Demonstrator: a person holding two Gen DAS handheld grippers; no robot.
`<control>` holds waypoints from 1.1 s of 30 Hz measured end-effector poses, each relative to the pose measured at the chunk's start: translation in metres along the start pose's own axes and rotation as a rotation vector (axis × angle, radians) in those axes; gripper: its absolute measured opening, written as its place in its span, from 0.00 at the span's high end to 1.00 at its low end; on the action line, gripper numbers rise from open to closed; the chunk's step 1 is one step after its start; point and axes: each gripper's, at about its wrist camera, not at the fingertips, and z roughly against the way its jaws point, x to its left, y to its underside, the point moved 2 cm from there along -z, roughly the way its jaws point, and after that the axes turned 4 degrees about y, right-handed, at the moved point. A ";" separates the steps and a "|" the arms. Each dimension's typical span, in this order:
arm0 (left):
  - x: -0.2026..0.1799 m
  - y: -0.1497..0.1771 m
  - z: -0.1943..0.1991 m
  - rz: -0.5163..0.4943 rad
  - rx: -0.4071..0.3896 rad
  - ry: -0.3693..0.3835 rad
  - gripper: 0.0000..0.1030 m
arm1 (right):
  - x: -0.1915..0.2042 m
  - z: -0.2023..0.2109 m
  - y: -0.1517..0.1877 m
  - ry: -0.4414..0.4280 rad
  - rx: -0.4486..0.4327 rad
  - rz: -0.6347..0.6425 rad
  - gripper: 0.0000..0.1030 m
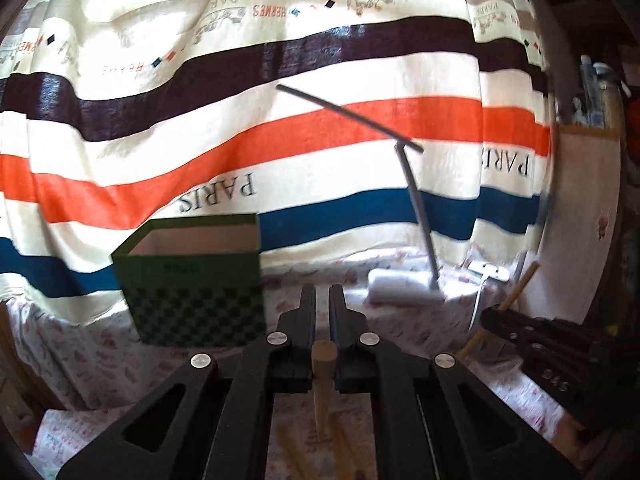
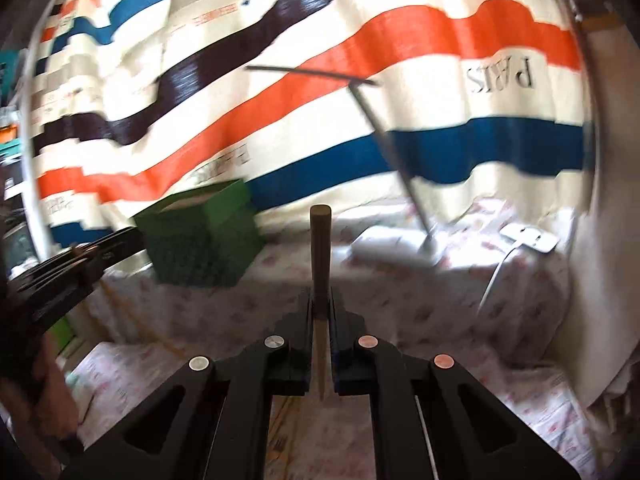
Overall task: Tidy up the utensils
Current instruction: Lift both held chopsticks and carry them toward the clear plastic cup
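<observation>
A: What did each gripper have at that moment?

B: The left gripper (image 1: 322,300) was closed almost fully on a wooden chopstick (image 1: 323,384), pinched near its blunt top end, the rest hanging down below the jaws. The right gripper (image 2: 321,300) was just as tight on a second chopstick (image 2: 320,248), whose thick end stood well above its fingertips.

A: And where was the target?

B: The green checkered box (image 1: 192,280) stood open-topped toward the back edge of the table (image 1: 100,360), against the striped curtain (image 1: 280,128), left of both grippers. A desk lamp (image 1: 416,200) sat farther right along that back edge.

A: So how should the step have gone?

B: I judged both sticks were being carried to the box. Each tip needed to clear the rim before lowering, the grip kept firm until the stick pointed down inside, and one hand going at a time so the grippers would not collide.
</observation>
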 end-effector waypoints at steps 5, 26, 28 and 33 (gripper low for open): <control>-0.021 -0.025 -0.017 -0.003 -0.050 0.052 0.95 | -0.024 -0.020 -0.024 -0.019 -0.023 -0.123 0.92; -0.032 -0.023 -0.092 0.153 -0.176 0.103 0.95 | -0.068 -0.108 -0.004 0.019 0.197 -0.221 0.92; -0.032 -0.025 -0.100 0.157 -0.175 0.093 0.95 | -0.066 -0.112 -0.001 0.009 0.207 -0.222 0.92; -0.035 -0.020 -0.119 0.146 -0.180 0.043 0.95 | -0.061 -0.115 0.002 0.009 0.226 -0.215 0.92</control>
